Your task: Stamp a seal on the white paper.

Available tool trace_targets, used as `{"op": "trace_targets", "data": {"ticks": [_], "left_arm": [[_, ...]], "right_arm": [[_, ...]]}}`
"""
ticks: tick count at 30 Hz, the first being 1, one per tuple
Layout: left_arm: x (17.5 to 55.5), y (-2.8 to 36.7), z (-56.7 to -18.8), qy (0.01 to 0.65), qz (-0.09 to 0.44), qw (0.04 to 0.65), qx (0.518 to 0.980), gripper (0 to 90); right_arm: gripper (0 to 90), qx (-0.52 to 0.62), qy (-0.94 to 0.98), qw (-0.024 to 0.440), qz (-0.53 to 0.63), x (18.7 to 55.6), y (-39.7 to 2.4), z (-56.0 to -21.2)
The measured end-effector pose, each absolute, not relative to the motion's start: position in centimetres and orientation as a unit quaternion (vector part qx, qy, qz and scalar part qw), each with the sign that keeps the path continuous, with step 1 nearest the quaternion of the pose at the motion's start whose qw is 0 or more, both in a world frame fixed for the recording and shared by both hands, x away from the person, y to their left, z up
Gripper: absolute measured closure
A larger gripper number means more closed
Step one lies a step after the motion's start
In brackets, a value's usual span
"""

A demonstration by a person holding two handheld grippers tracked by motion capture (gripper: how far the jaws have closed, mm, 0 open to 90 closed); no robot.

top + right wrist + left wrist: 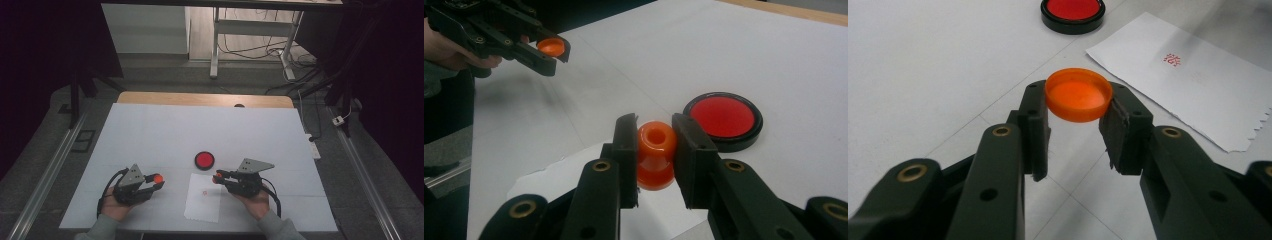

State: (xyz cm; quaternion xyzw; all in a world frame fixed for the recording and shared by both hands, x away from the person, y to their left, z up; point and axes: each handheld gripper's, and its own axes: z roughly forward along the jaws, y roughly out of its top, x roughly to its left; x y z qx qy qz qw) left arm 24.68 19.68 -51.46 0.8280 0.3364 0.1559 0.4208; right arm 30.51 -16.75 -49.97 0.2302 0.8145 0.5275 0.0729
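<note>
Both tools sit low at my edge of the surface, one in each hand. My left tool [1079, 107] has its jaws drawn in on a shallow orange cap [1079, 94], pinched by its rim between the tips with the hollow side facing up; in the high view that tool [156, 181] sits at the near left of the white surface [150, 135], raised a little off it. My right tool [655, 145] is closed on a small orange stamp [655, 152], a waisted plastic piece with a round hole in its upper end, gripped across its middle so that both ends stick out past the jaws. From above, this right tool [218, 177] points left toward the other, the two tips well apart, with a sheet of white paper [204, 197] lying flat on the surface between and just below them. On the paper is a small red stamped mark [1173, 59], and the sheet's near edge is jagged. Just beyond the paper, a little farther from me, rests a round ink pad [204, 160] with a black rim and a red face, open to view and apart from both tools. At the far edge of the white covering a strip of wooden tabletop [205, 99] shows, and past it, on the floor, stand the white legs of a desk [250, 30] among loose cables [280, 55].
</note>
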Motion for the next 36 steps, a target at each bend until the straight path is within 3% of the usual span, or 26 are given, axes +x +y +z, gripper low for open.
{"op": "trace_targets", "data": {"ticks": [36], "left_arm": [[24.8, 18.5, -51.3, 0.324, 0.152, 0.419, 0.834, 64.7]], "right_arm": [[72.0, 0.226, 0.8, 0.085, 0.55, 30.4, -17.4, -48.3]]}}
